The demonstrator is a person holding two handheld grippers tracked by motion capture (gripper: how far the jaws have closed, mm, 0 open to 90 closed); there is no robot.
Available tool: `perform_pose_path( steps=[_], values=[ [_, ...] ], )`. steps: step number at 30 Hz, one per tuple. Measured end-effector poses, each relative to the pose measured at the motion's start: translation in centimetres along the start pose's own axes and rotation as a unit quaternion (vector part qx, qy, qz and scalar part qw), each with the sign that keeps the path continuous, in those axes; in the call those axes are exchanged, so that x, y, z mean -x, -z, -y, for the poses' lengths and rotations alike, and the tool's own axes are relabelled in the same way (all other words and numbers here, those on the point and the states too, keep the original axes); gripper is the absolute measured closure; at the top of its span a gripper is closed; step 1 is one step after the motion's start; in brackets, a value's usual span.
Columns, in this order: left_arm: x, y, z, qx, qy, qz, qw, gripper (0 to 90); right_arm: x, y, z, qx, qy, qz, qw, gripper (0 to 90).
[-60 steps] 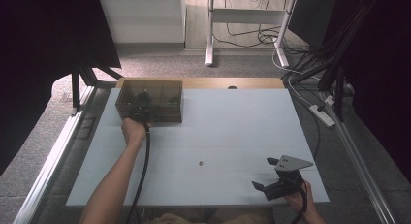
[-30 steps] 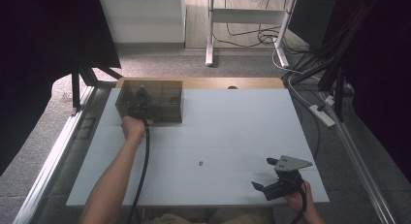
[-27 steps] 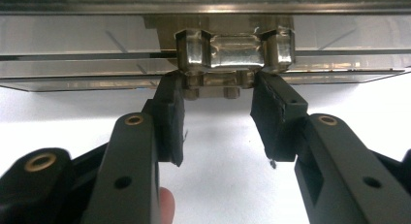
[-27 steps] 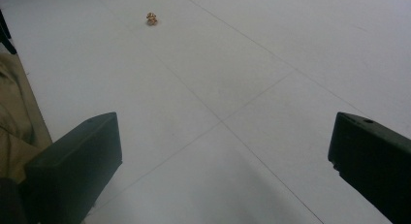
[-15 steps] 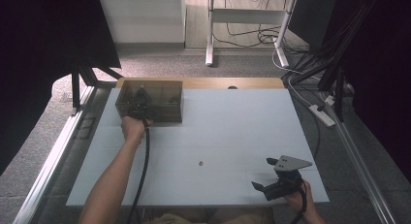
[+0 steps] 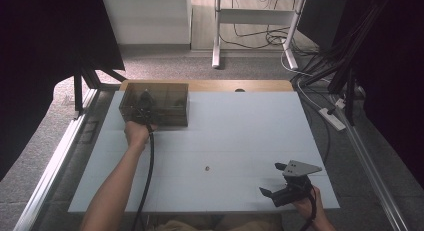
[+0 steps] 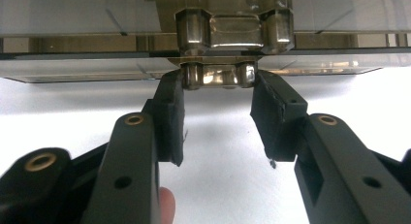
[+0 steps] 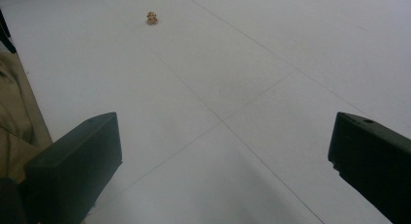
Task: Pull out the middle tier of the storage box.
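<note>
Nothing has moved: our left gripper [image 7: 217, 110] fingers still straddle the box's metal latch [image 7: 218, 74], unpinched; right gripper [image 6: 284, 189] fingers spread, idle; box [image 6: 155, 103] unopened.

- box [image 6: 155, 104] blocks counter [image 6: 250, 136] far-left corner, latch [image 7: 218, 76] between left gripper [image 7: 218, 118] fingers
- small bit [image 6: 207, 168] mid-counter near front edge
- elsewhere counter open

One tinted clear box [image 6: 155, 104], one small brown bit [image 6: 207, 167], two claws: left claw [image 6: 142, 111], right claw [image 6: 276, 181].
</note>
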State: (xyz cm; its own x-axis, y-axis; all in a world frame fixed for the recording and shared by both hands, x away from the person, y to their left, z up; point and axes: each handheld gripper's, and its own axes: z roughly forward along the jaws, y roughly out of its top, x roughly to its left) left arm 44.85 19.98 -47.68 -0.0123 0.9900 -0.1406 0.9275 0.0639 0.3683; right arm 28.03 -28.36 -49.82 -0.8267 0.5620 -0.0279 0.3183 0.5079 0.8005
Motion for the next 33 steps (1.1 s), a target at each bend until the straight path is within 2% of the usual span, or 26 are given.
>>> perform_pose_path(
  steps=[27,33],
  values=[
    [-0.03,0.25,0.74,0.003,-0.002,0.002,1.0,57.3,0.03,-0.14,0.03,-0.003,-0.001,-0.002,1.0,0.0],
    [-0.26,0.26,0.93,0.01,-0.01,0.009,0.9999,55.7,0.01,-0.12,0.04,-0.002,-0.001,-0.003,1.0,0.0]
  ],
)
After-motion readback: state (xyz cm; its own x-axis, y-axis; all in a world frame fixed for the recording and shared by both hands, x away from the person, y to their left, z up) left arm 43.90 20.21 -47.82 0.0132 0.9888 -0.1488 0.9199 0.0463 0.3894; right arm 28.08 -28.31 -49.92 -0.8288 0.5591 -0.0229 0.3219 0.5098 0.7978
